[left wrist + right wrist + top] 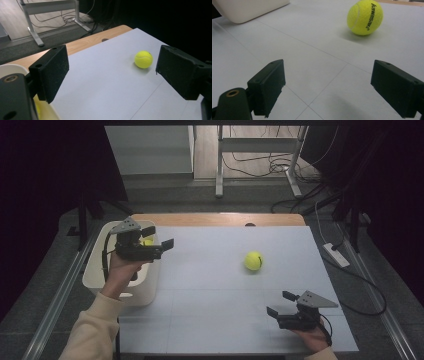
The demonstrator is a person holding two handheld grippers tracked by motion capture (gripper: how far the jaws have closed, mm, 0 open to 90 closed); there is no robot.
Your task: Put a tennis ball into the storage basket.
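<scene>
Looks like you're between balls right now: your left gripper [159,239] sits over the white bin [95,270] at the table's left edge, jaws apart with nothing in them, and there's already a yellow ball in the bin [147,241] peeking out under it. So my guess is one drop is done and the other tennis ball [253,261] is next. That one sits loose on the white table mat [210,310], right of centre, well apart from both tools.

Your right gripper [281,303] rests near the front right corner, jaws spread wide, holding nothing, pointed toward the ball. It's the nearer of the two, so I'd say the next move is a reach forward with that one, jaws straddling the ball, low enough to pinch it around the middle so it doesn't squirt out and roll.

What the views add: the right gripper view gives you the ball [365,17] up close, with black lettering on it, and a corner of the bin [249,8]. The left gripper view shows the ball [143,59] framed between its own jaws, plus the bin rim [10,68] underneath. The high view gives you the ball in the bin and how far both hands are from the loose one.
</scene>
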